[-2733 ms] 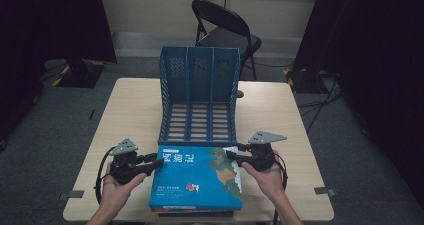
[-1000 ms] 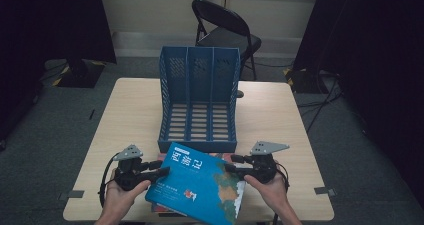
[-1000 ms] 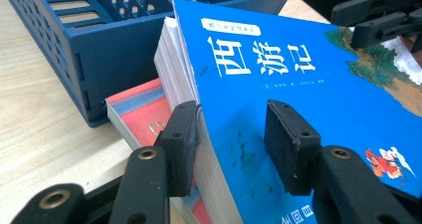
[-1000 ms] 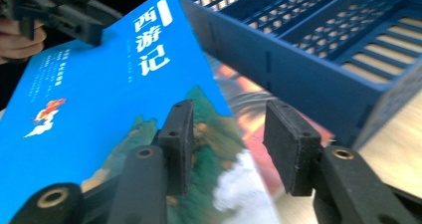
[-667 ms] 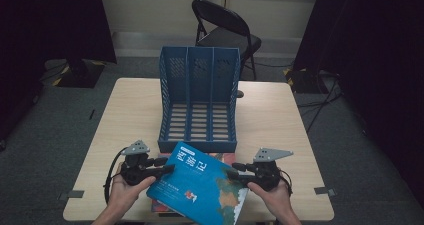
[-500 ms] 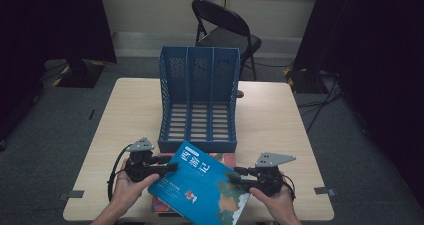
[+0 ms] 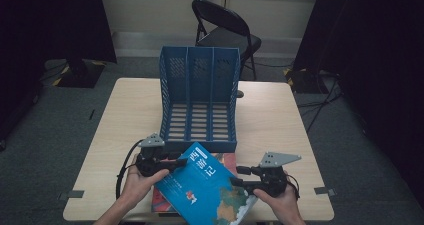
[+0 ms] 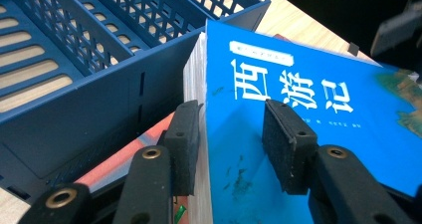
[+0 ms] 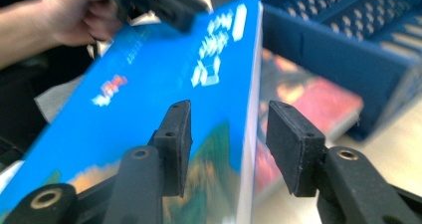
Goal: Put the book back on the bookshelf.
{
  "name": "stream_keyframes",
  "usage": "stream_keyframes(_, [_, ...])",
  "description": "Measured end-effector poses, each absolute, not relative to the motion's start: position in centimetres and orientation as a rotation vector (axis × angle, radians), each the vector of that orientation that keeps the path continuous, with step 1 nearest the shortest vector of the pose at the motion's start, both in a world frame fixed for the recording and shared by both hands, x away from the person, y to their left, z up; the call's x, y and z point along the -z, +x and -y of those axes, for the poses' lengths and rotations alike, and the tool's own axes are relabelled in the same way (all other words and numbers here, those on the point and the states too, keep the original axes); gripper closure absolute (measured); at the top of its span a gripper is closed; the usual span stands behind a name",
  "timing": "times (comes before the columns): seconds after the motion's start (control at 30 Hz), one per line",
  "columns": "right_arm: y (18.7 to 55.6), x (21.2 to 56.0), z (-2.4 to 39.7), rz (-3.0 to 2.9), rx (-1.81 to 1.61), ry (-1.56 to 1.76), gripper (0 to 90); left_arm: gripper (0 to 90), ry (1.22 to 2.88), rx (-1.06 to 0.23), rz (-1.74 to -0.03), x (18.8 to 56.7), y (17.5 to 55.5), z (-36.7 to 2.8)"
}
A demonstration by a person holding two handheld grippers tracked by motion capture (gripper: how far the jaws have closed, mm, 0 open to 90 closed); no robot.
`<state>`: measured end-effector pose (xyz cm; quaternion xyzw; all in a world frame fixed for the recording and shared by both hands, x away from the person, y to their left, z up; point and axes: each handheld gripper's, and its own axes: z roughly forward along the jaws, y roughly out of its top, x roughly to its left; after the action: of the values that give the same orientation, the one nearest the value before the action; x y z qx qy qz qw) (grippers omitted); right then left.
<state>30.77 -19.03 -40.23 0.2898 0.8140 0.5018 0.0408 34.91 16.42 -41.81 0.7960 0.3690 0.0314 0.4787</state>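
Note:
A thick blue book point(image 7: 205, 185) with white title characters hangs slanted over the table's near edge, one corner toward the rack. My left gripper point(image 7: 175, 166) is shut on its left corner. In the left gripper view point(image 8: 234, 134) one pad lies against the page block and the other on the cover point(image 8: 298, 94); these jaws have just been closing. My right gripper point(image 7: 239, 176) grips the book's right side. In the right gripper view point(image 9: 229, 144) the page edge runs between the pads, one resting on the cover point(image 9: 149, 84); these jaws have just been opening slightly.
A blue three-slot file rack point(image 7: 200, 85) lies on its back mid-table point(image 7: 270, 115), slots open toward me. A red book point(image 7: 227, 160) lies flat under the blue one. A black folding chair point(image 7: 225, 30) stands beyond the table. Dark curtains flank the room.
The blue book has come up off the stack and turned clockwise, uncovering the red book. The left hand moved right toward the rack; the right hand drew back toward the near edge.

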Motion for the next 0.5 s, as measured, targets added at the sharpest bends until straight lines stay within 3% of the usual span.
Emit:
stream_keyframes(0.3, [35.0,40.4,16.4,-2.563,-1.476,0.852,57.7,59.5,1.953,-0.062,-0.903,41.7,33.8,-17.8])
stream_keyframes(0.5, [35.4,40.9,15.0,-2.627,-1.468,0.799,65.2,57.2,1.947,-0.078,-0.928,41.5,31.8,-19.0])
